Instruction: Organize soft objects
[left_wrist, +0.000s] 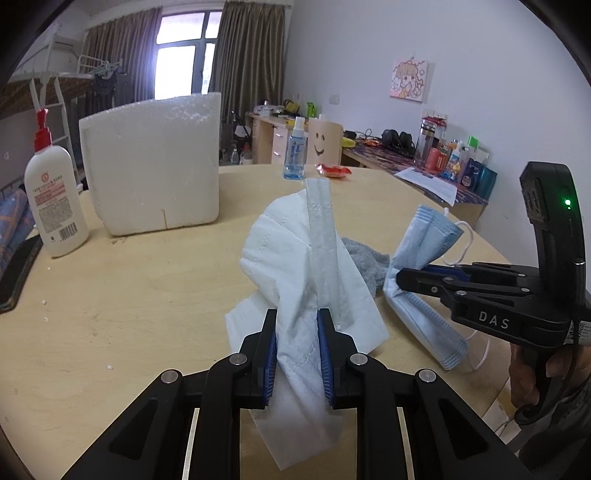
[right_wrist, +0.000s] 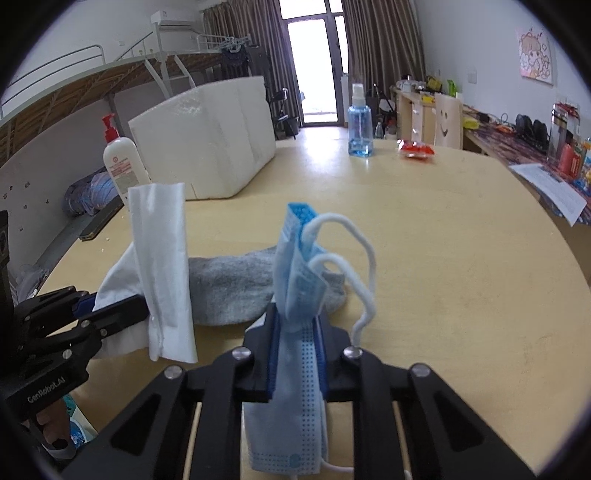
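Holding one soft thing in each gripper, I am in the middle of the sorting. My left gripper (left_wrist: 296, 354) is clenched on a white tissue (left_wrist: 295, 258), which stands up crumpled between the blue pads and hangs down below them too. My right gripper (right_wrist: 297, 354) is clenched on a blue face mask (right_wrist: 295, 280); its white ear loops (right_wrist: 354, 258) swing free on the right side. Both things are lifted off the wooden table (right_wrist: 443, 240).

Between the two grippers a grey sock (right_wrist: 229, 288) lies flat on the table, not yet picked up. Farther back, on the left side, stands a white foam box (left_wrist: 151, 162), with a lotion bottle (left_wrist: 51, 192) beside it. A blue spray bottle (right_wrist: 360, 125) and a small red packet (right_wrist: 415, 149) are at the far edge.

I judge that the foam box is the place for the soft things, but I cannot see its opening from here. The next move, I think, is to carry the tissue and the mask over the box and release them there. The loops could catch on the gripper, so I should open slowly.
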